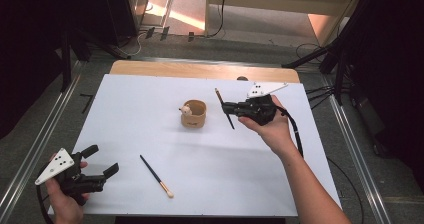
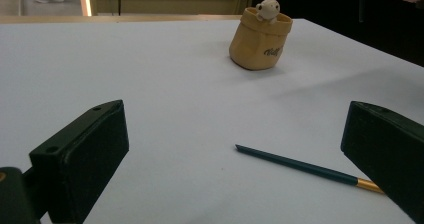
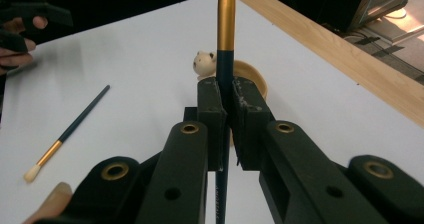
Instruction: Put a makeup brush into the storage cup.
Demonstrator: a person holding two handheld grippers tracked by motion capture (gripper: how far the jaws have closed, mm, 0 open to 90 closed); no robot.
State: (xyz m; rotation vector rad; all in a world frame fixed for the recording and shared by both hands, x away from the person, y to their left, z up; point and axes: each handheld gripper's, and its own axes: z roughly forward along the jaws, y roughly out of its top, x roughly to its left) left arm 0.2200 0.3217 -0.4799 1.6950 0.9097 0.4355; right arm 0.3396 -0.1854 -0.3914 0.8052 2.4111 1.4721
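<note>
A tan cup [image 1: 194, 114] [image 2: 260, 41] [image 3: 250, 76] with a small white animal figure on its rim stands in the middle of the white table. My right gripper [image 1: 226, 106] [image 3: 226, 91] hovers just right of the cup, shut on a dark brush [image 1: 224, 115] [image 3: 225, 39] with a gold ferrule; the brush sticks out on both sides of the jaws. A second dark brush [image 1: 156, 176] [image 2: 305, 166] [image 3: 67, 130] with a pale tip lies flat near the front. My left gripper [image 1: 104, 161] [image 2: 235, 149] rests at the front left corner, open, and holds nothing.
The white sheet [image 1: 150, 129] covers most of a wooden tabletop [image 1: 200, 70] whose bare strip shows at the far edge. Dark stands and cables [image 1: 320, 59] crowd the floor around the table.
</note>
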